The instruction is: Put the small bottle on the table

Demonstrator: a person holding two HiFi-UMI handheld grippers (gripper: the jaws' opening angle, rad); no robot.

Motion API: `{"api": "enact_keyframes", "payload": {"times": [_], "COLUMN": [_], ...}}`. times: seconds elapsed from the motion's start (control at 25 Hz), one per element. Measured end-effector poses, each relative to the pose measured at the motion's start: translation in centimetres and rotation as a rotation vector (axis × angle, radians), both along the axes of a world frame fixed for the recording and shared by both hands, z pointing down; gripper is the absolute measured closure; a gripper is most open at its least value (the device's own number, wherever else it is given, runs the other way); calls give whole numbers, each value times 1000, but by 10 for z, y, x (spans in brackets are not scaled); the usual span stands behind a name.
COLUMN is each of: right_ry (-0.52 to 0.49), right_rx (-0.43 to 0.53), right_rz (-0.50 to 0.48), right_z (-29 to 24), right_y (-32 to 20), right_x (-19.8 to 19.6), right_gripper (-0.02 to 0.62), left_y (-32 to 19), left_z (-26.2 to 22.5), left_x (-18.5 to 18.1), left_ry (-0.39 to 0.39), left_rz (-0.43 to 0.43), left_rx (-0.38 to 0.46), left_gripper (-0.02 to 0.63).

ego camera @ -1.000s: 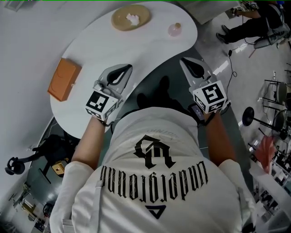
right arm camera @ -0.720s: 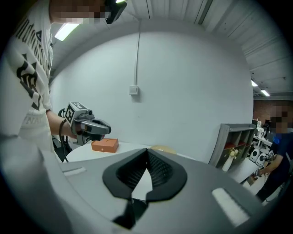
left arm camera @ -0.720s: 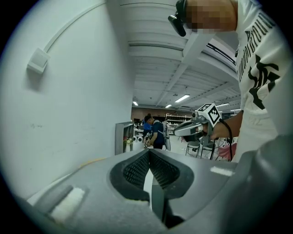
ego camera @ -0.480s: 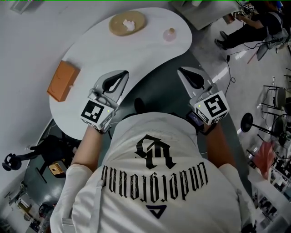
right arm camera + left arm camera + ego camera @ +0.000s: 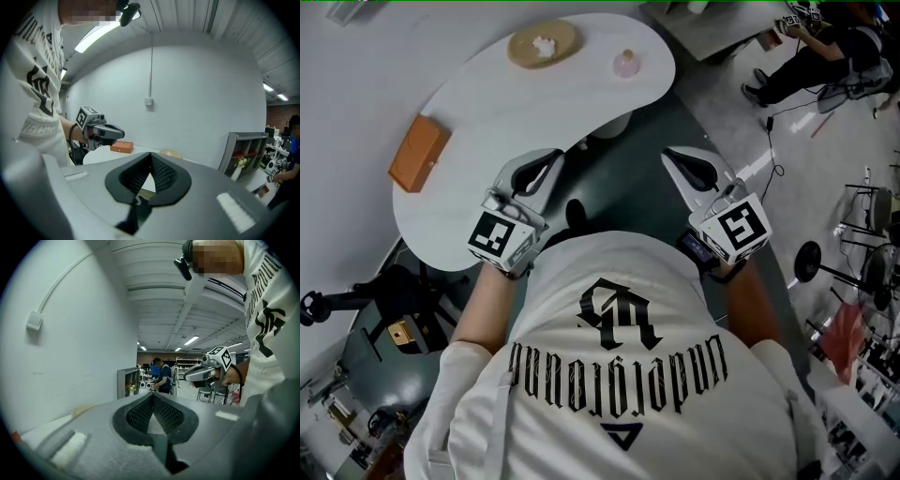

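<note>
Pinkish, likely glass (light, slippery, breakable), the small bottle (image 5: 625, 64) stands at upper centre on the desk (image 5: 487, 112); grip its body low. Left gripper (image 5: 551, 157) and right gripper (image 5: 673, 156): fingers closed, empty.

The table (image 5: 478, 103) is white. The box (image 5: 419, 153) at the left is orange. At the top, the plate (image 5: 542, 44) is light brown and the small bottle (image 5: 626, 64) is pale pink. The left gripper (image 5: 553, 157) and the right gripper (image 5: 670, 155) are grey with black-and-white squares. The shirt (image 5: 562, 281) is white with black letters.
</note>
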State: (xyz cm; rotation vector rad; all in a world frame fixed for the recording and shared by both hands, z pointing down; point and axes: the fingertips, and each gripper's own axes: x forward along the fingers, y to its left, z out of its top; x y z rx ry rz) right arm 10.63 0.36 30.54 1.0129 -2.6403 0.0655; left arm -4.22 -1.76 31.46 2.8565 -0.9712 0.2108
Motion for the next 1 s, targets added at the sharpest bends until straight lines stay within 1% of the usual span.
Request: {"api": "enact_keyframes", "payload": {"times": [0.12,0.36,0.6,0.76,1.0], "right_ry": [-27,-45,-51,-53,-56], "right_rx": [-11,-3,-16,-17,-12], "right_rz": [-8,-45,-93,-128,-141], "right_z": [2,3,9,6,3], "right_y": [25,82,135,170,207], "right_x": [21,64,91,93,76], "right_gripper": [594,594,594,594,594], "left_y": [25,83,145,184,222], "left_z": [0,-5,-10,-15,-19], "left_x": [24,75,105,109,87], "left_ry": [-8,-28,-33,-38,-42], "left_rz": [-10,-29,-68,-97,-117], "left_rx": [-4,4,6,5,10], "left_gripper": [600,600,600,600,600]}}
